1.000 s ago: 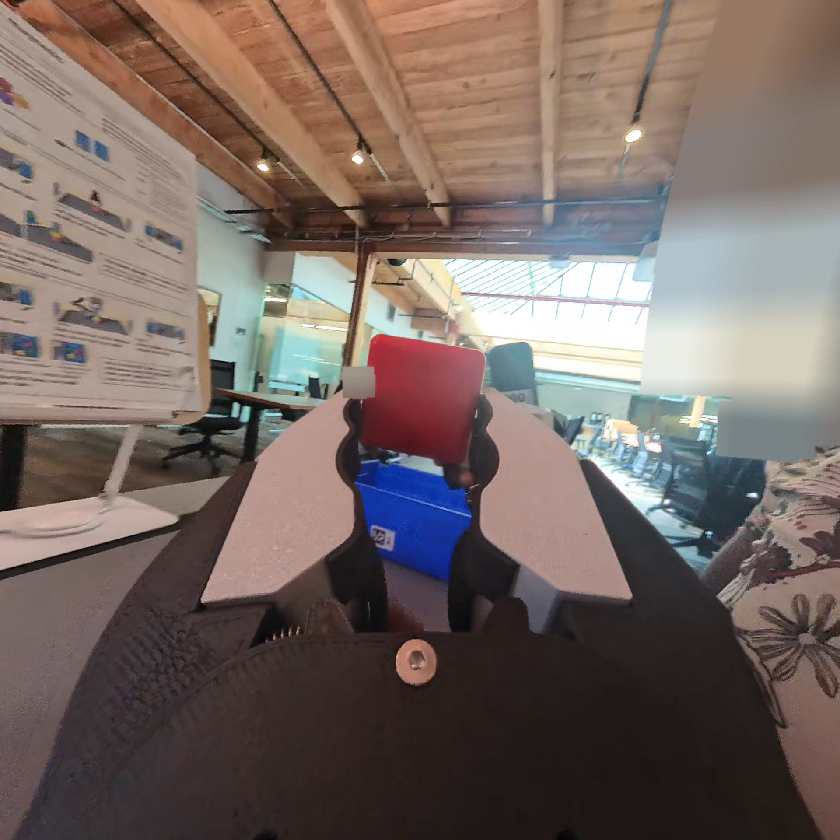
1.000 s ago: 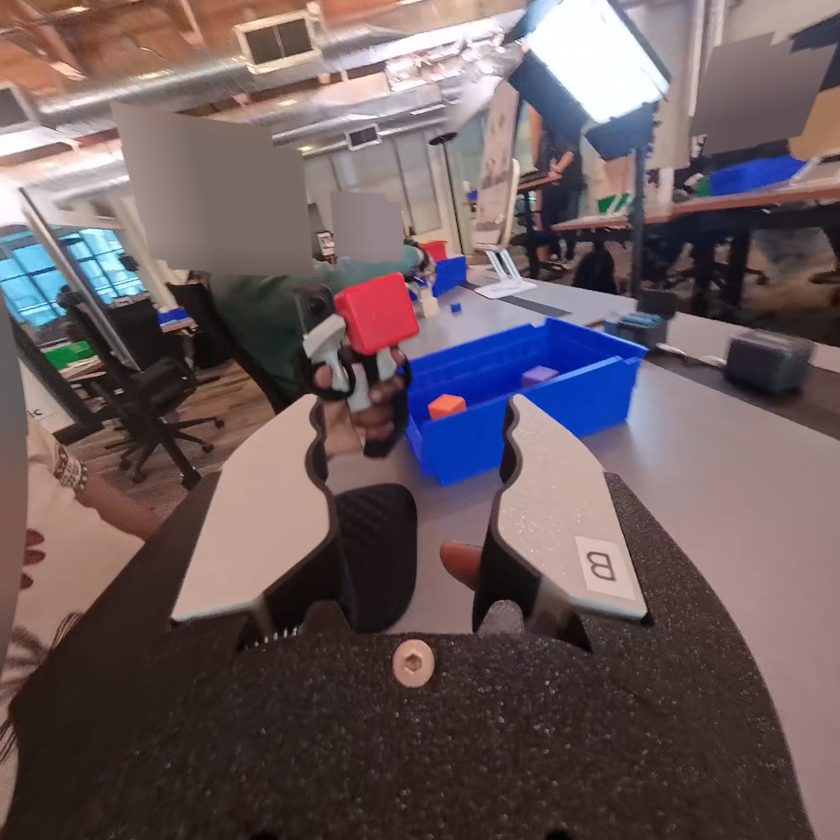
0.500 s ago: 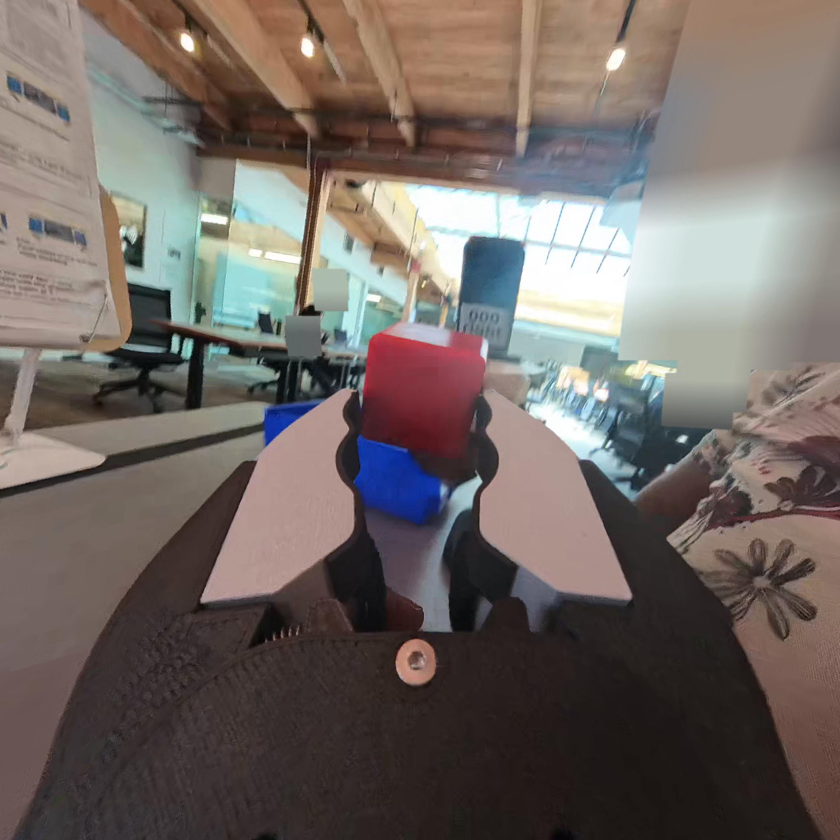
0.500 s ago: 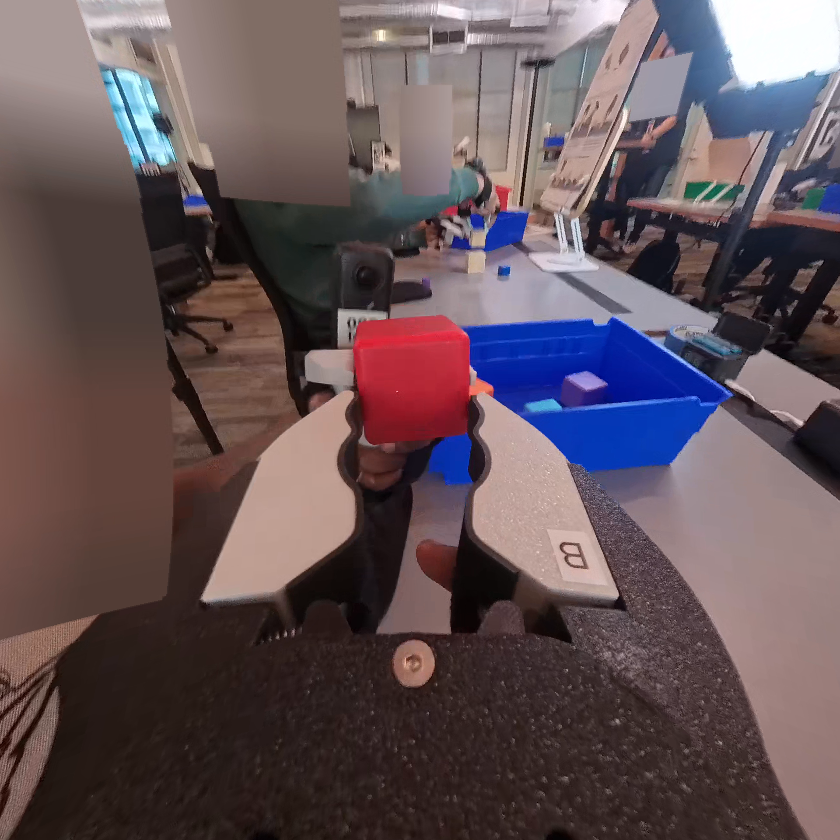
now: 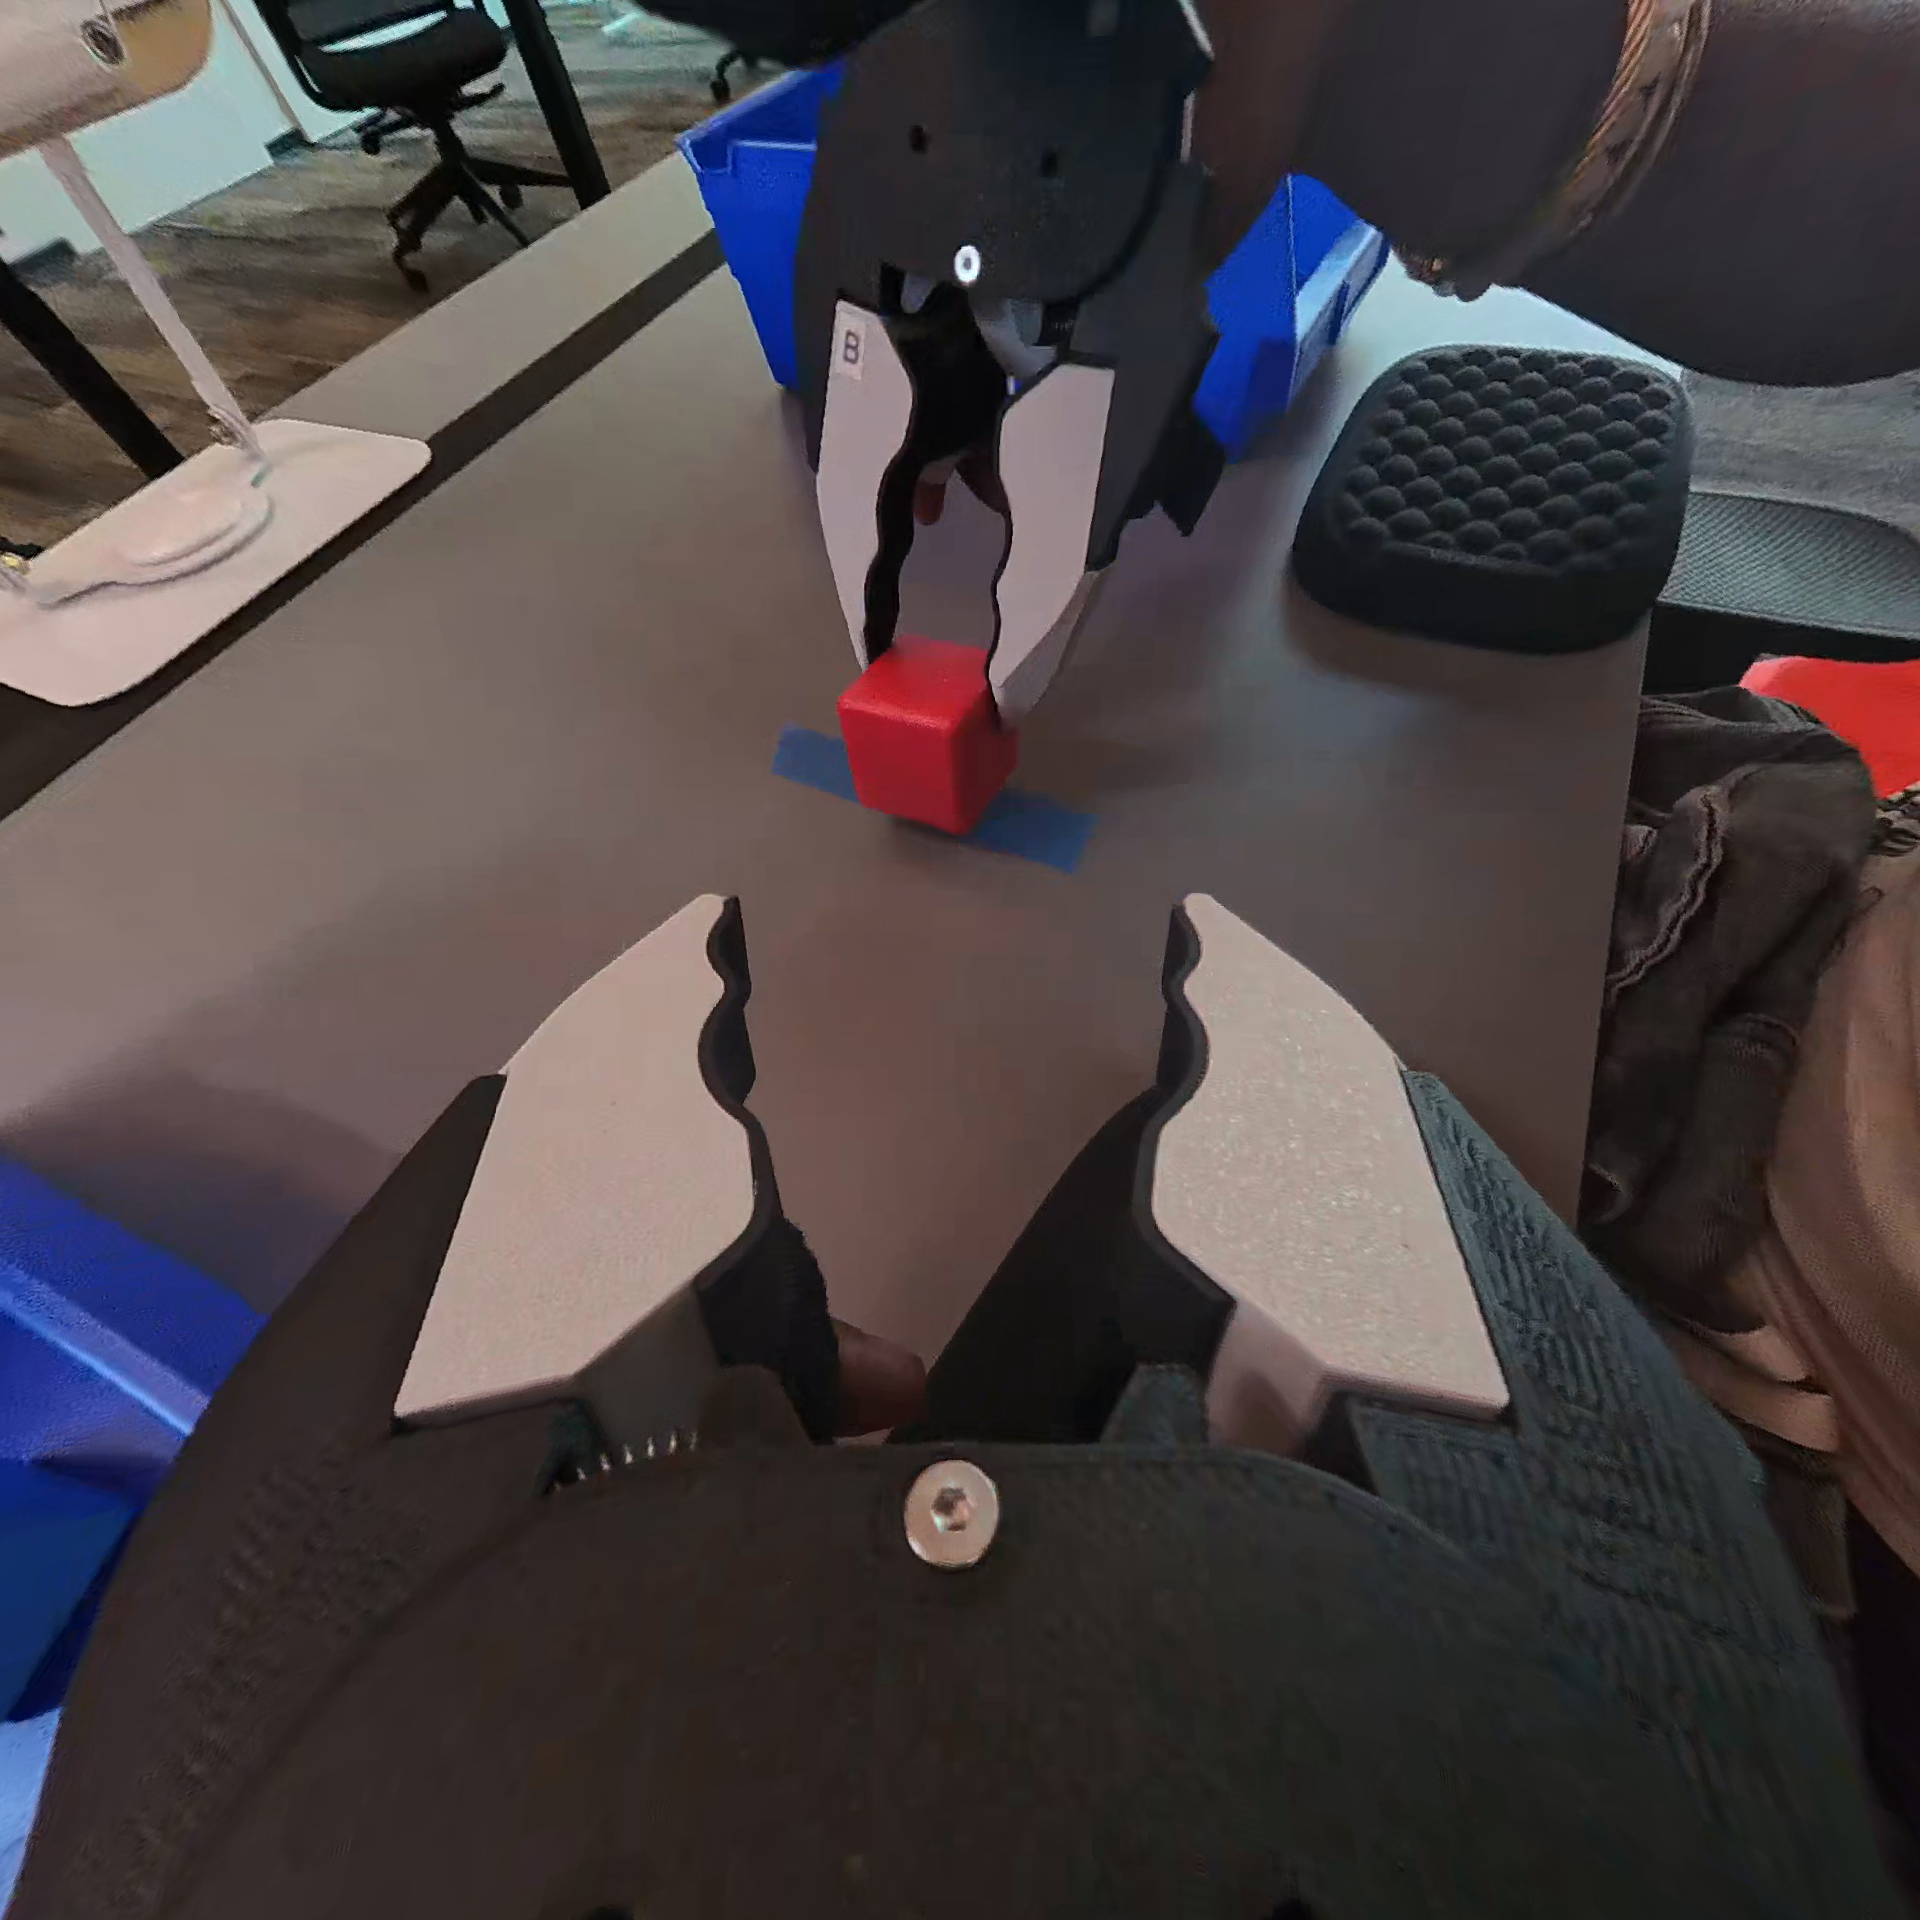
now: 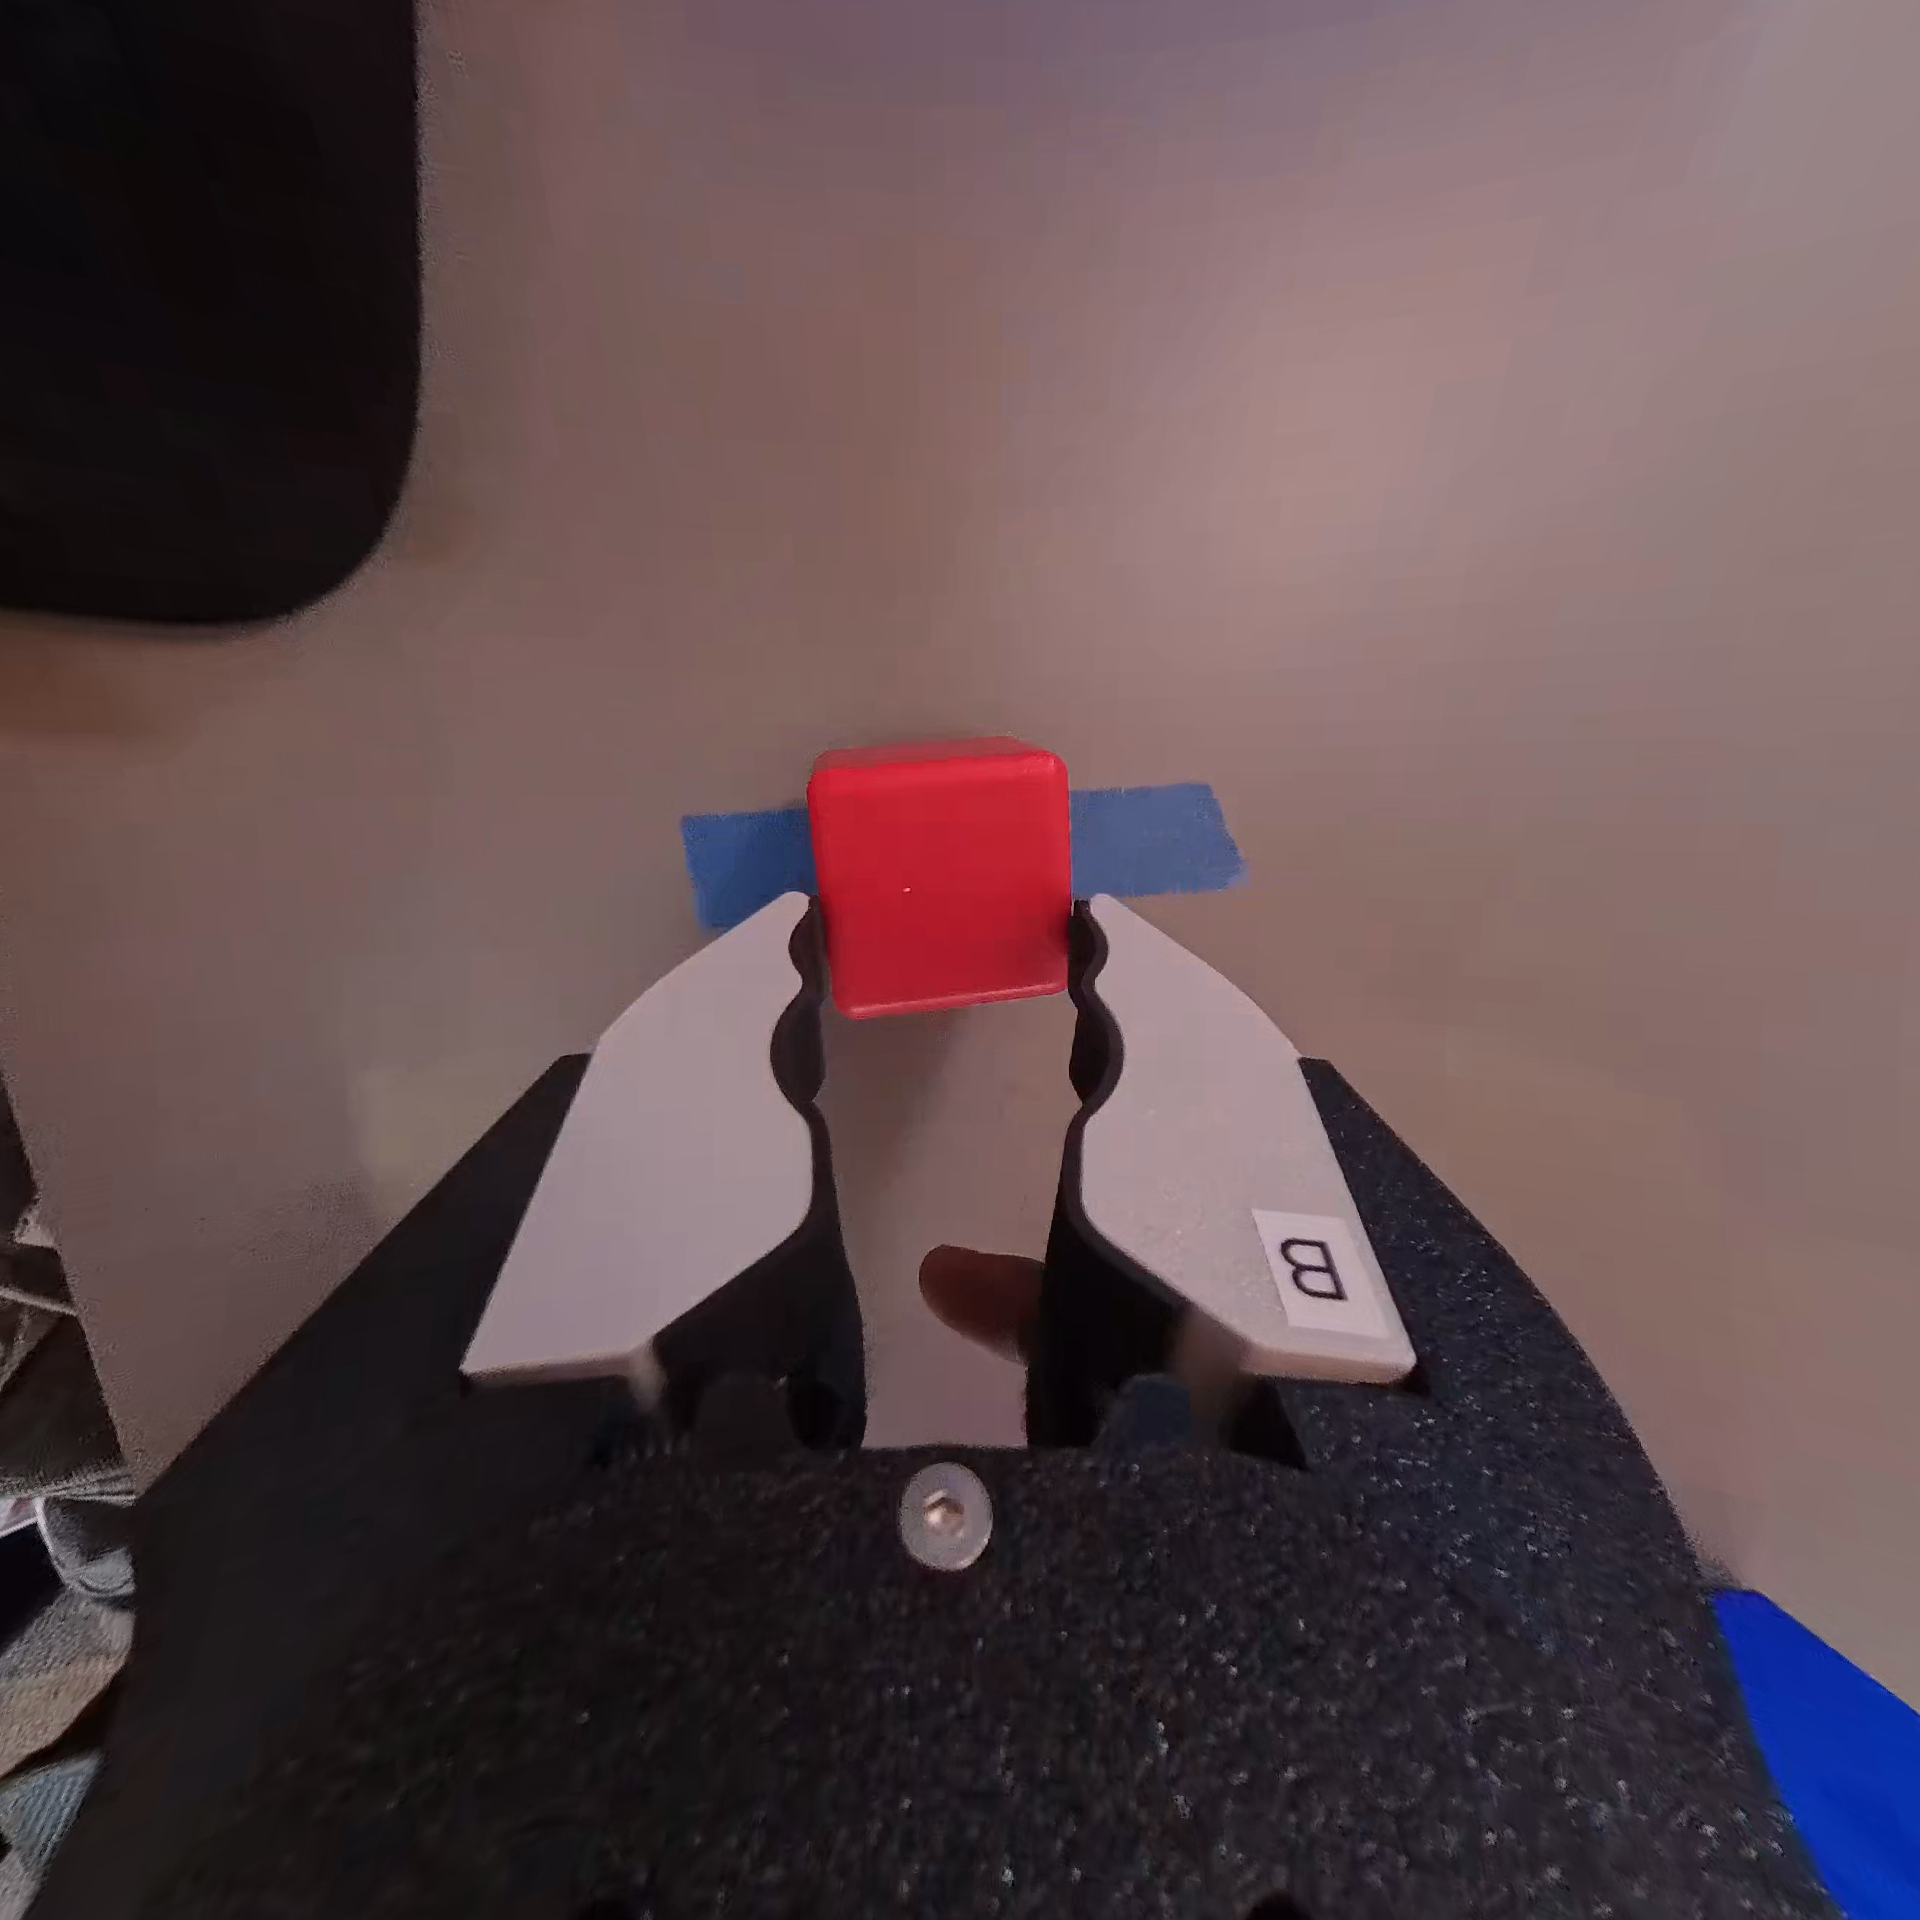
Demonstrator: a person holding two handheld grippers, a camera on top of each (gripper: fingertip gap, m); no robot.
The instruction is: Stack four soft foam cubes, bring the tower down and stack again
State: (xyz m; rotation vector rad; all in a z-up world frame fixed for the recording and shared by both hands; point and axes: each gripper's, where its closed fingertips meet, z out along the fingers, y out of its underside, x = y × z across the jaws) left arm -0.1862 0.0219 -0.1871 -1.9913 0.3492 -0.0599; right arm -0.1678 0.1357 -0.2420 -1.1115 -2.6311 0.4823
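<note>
A red foam cube [image 5: 925, 748] sits on a strip of blue tape [image 5: 1039, 831] on the grey table [image 5: 520, 779]. My right gripper [image 5: 940, 675] comes down on it from the far side, with one fingertip against each side of the cube. In the right wrist view the cube [image 6: 940, 883] sits between the tips of my right gripper [image 6: 940, 914], over the tape [image 6: 1153, 836]. My left gripper [image 5: 956, 925] is open and empty, hovering above the table a short way in front of the cube.
A blue bin [image 5: 758, 197] stands behind the right gripper, and part of another blue bin [image 5: 83, 1351] is at the near left. A black textured pad [image 5: 1486, 499] lies at the right and also shows in the right wrist view [image 6: 187, 312]. A white sign stand base [image 5: 187, 551] is at the far left. There is about 12 cm between the tips of the two grippers.
The red cube passed from my left gripper to my right one. The left gripper opened and drew back. The right gripper brought the cube down onto the blue tape.
</note>
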